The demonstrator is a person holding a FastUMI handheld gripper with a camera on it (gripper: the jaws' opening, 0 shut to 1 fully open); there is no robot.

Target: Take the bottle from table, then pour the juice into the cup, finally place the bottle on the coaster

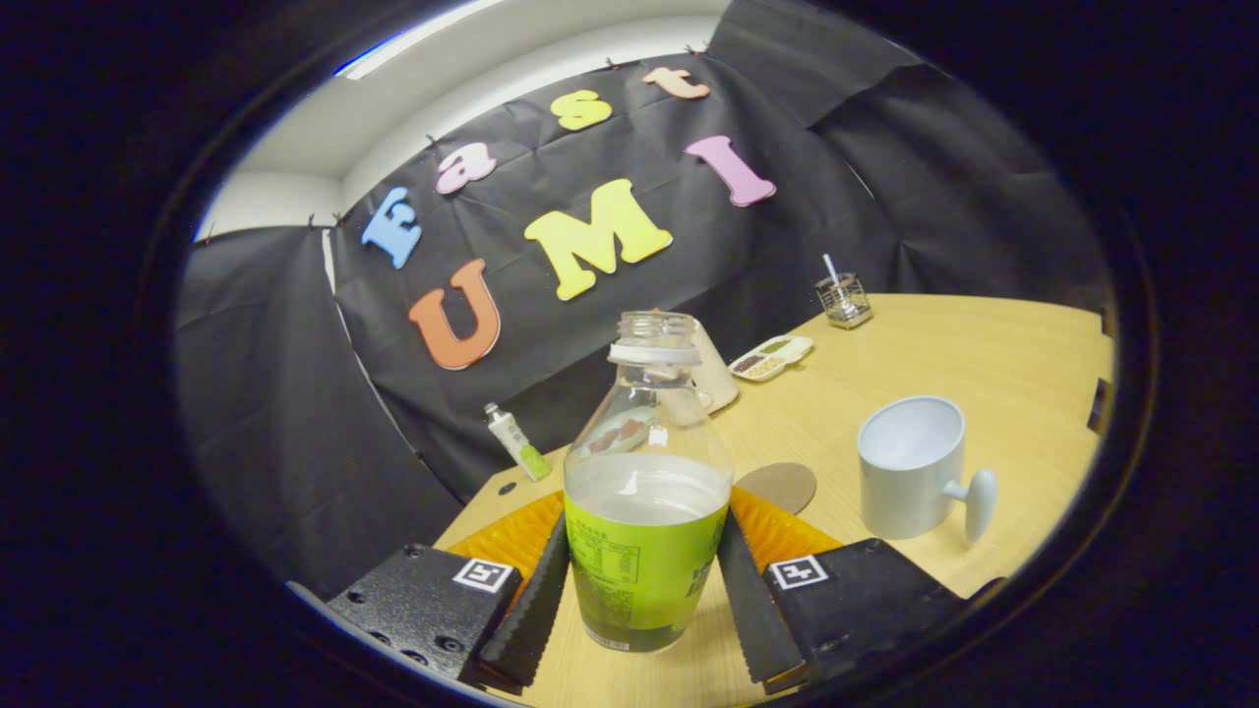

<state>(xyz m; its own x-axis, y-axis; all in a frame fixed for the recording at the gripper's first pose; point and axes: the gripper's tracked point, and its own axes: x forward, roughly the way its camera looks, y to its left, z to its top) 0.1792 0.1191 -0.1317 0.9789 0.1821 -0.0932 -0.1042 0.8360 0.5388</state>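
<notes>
Tongs (644, 610): closed on the bottle (644, 492), one finger pressed to each side of its lower, green-labelled body. Bottle stands upright between the fingers, cap off, neck open, clear above the label, with liquid reaching about the label's top edge and its base close to the table (984, 354); whether it touches the wood cannot be told.

Orange ribbed mat (511, 536): on the table behind the bottle, showing on both sides of it.

Coaster (779, 486): round, brown, flat on the table just beyond the right finger, between the bottle and the cup.

Cup (910, 467): pale mug, upright, handle turned outward, right of the coaster and apart from the bottle.

Small tube (516, 442): lying near the table's left edge, beyond the left finger.

Divided dish (772, 356): white, farther back, holding small portions.

Wire holder (844, 300): at the far side of the table, a thin stick standing in it.
</notes>
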